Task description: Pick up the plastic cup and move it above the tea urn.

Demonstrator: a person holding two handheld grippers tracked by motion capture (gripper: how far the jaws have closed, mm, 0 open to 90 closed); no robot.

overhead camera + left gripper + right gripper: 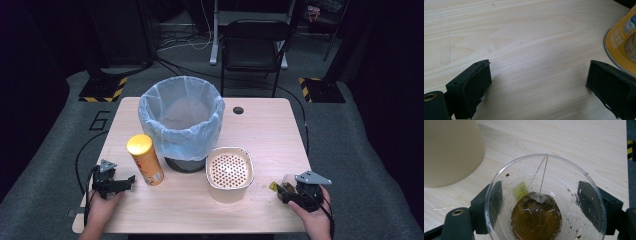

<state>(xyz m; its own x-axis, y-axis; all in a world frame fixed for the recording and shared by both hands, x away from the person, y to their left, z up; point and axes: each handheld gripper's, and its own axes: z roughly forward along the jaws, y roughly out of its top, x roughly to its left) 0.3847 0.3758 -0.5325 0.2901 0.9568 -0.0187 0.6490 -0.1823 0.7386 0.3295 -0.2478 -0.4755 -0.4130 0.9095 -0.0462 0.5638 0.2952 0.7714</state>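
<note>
A dark room with grey carpet, a black chair [254,42] and cables on the floor lies behind a pale wooden tabletop [270,130].

From the high view, a bin [181,120] lined with a pale blue bag stands at the middle of the tabletop. Just left of it stands a yellow can [145,159] with a yellow lid, upright. In front of the bin and to its right sits a cream strainer tub [229,172] with a perforated insert. The left gripper [131,182] rests near the front left corner, pointing toward the yellow can, close to it but apart. The right gripper [283,192] is at the front right, holding a clear plastic cup [288,181], with a small yellow tag [273,186] lying on the wood just beside it.

In the left gripper view, the jaws stand wide open over bare wood with nothing between them. The yellow can [621,45] sits at the right edge, beyond the right jaw.

In the right gripper view, the jaws press on either side of the clear plastic cup [544,195], gripping it. Inside, a wet tea bag [536,202] sits in brown liquid, its string running up over the far rim. The cream strainer tub [451,150] stands near, at the upper left, apart from the cup.
</note>
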